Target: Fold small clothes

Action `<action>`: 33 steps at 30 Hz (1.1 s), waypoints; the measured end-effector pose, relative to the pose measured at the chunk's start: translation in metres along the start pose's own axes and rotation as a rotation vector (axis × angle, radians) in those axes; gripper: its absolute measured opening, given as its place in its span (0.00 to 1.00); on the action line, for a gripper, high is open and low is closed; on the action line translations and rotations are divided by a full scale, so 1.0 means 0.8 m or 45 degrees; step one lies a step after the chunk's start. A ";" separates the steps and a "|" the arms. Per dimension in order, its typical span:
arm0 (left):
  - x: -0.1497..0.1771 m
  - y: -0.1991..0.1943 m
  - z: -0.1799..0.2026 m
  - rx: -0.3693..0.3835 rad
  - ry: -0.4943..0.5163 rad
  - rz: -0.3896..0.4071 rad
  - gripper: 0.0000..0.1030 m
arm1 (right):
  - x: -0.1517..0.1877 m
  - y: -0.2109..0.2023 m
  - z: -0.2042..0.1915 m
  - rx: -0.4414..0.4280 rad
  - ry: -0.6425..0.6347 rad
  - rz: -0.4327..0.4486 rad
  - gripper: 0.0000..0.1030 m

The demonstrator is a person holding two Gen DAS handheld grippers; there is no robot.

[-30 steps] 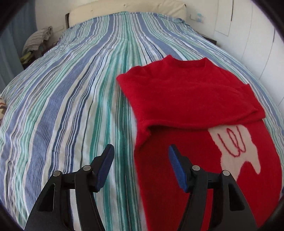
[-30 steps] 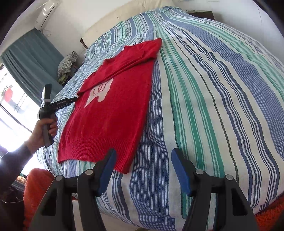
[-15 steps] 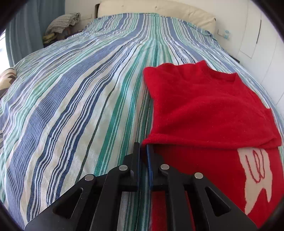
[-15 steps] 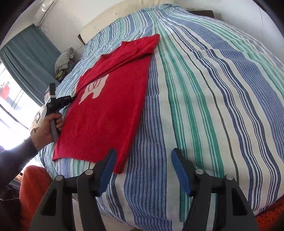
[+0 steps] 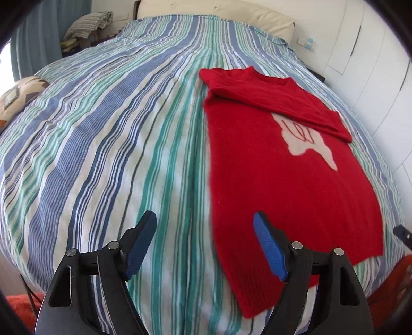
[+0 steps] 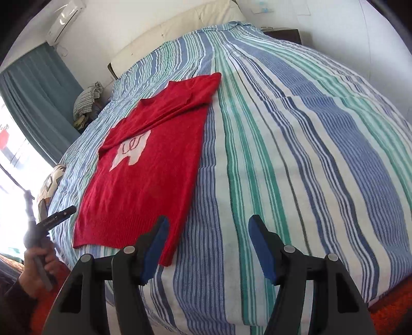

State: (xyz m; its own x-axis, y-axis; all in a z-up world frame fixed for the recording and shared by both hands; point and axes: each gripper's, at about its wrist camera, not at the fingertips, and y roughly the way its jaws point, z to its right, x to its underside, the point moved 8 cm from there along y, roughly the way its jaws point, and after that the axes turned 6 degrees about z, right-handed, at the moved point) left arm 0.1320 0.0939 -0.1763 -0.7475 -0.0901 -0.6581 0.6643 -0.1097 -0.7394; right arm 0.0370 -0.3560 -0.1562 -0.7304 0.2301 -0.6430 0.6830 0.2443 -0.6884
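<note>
A red sweater [image 5: 283,185] with a white motif lies flat on the striped bed [image 5: 116,134], its sleeves folded across the chest. My left gripper [image 5: 206,244] is open and empty above the bed near the sweater's hem, at its left edge. My right gripper [image 6: 208,247] is open and empty above the bed's near edge, its left finger over the sweater's [image 6: 152,165] hem corner. The left gripper also shows in the right wrist view [image 6: 55,219], held in a hand at the far left.
A cream headboard [image 5: 213,10] is at the far end. A patterned cushion [image 5: 18,98] lies at the bed's left edge. Folded cloth [image 5: 87,23] is piled beside the bed. An orange rug [image 6: 386,309] lies on the floor. White wardrobe doors [image 5: 373,51] stand to the right.
My left gripper shut beside the folded sleeve edge, then opened and pulled back toward the sweater's hem. My right gripper stayed open and shifted slightly.
</note>
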 end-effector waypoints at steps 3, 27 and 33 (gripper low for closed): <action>0.021 -0.009 0.025 0.022 0.043 -0.026 0.84 | -0.011 0.001 0.001 0.031 -0.036 0.019 0.62; 0.057 0.008 0.032 -0.110 0.216 -0.114 0.90 | 0.037 0.042 0.007 0.083 -0.111 -0.143 0.67; 0.059 0.011 0.030 -0.117 0.219 -0.119 0.94 | 0.037 0.041 0.007 0.081 -0.109 -0.144 0.68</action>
State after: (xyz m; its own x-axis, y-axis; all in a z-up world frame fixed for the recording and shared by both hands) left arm 0.1022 0.0651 -0.2103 -0.7990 0.0871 -0.5950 0.5959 -0.0180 -0.8028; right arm 0.0377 -0.3467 -0.2000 -0.8020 0.1227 -0.5845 0.5968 0.2035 -0.7762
